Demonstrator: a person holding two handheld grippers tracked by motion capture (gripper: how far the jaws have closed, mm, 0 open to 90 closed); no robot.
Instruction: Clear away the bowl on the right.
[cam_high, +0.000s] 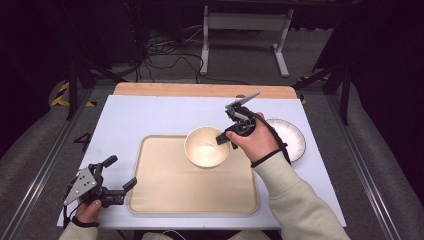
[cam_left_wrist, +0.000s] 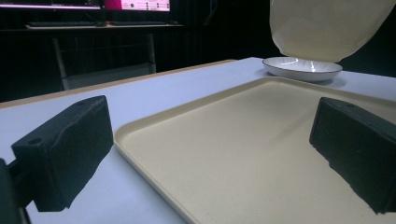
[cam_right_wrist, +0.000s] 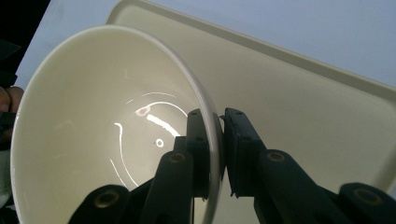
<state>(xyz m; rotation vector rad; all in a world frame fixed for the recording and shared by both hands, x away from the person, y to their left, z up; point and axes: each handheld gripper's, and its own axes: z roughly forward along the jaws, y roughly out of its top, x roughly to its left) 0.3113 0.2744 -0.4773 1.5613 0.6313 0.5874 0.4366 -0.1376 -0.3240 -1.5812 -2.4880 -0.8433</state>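
My right tongs (cam_right_wrist: 219, 154) pinch the glossy bowl (cam_high: 206, 146) by its thin rim at frame centre, likely slippery and fragile, while my left tongs (cam_high: 121, 173) gape wide at lower left.

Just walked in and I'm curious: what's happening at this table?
A person holds a gripper in each hand. The right gripper has pinched the rim of a cream bowl and holds it lifted over a tray. The left gripper rests open by the tray's near left corner. A plate sits to the right.
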